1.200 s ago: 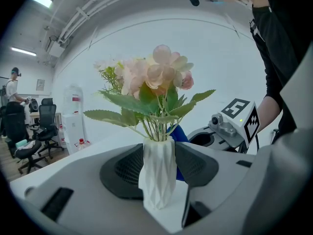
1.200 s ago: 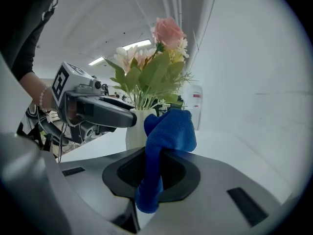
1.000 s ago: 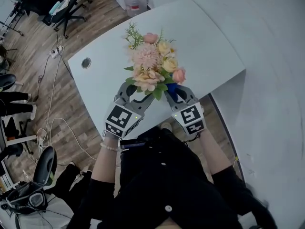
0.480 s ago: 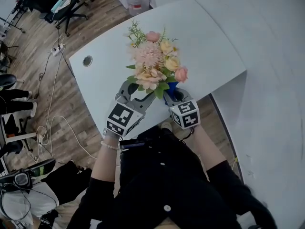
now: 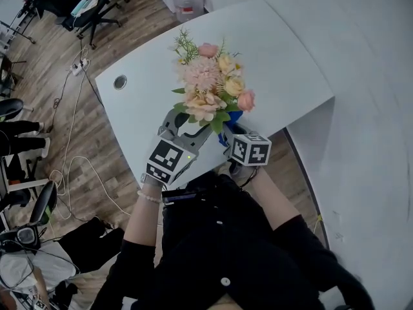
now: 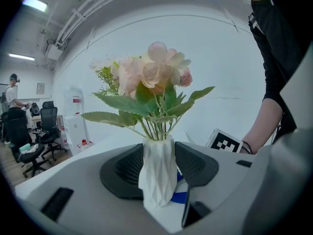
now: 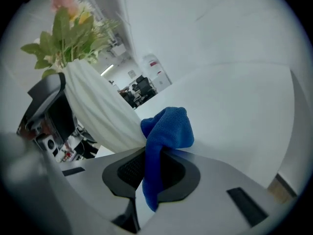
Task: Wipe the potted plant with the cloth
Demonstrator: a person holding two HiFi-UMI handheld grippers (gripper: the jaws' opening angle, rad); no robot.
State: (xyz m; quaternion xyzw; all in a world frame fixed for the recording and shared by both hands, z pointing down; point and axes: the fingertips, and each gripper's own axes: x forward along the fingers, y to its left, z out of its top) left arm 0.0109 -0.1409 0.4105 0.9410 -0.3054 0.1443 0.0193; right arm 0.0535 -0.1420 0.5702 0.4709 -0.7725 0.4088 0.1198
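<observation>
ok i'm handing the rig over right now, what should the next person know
Left gripper: fingers shut on the white vase, holding it upright near the table edge closest to the person.
Right gripper: fingers shut on the blue cloth, whose bunched end touches the vase's lower side.
Done: both things gripped, cloth on the vase. How much is already wiped can't be told.
To do: wipe round the vase, then the flowers and leaves.

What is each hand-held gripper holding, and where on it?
The left hand-held gripper clamps the white vase across its body. The right hand-held gripper pinches the blue cloth mid-fold, with the bunched end sticking out.
</observation>
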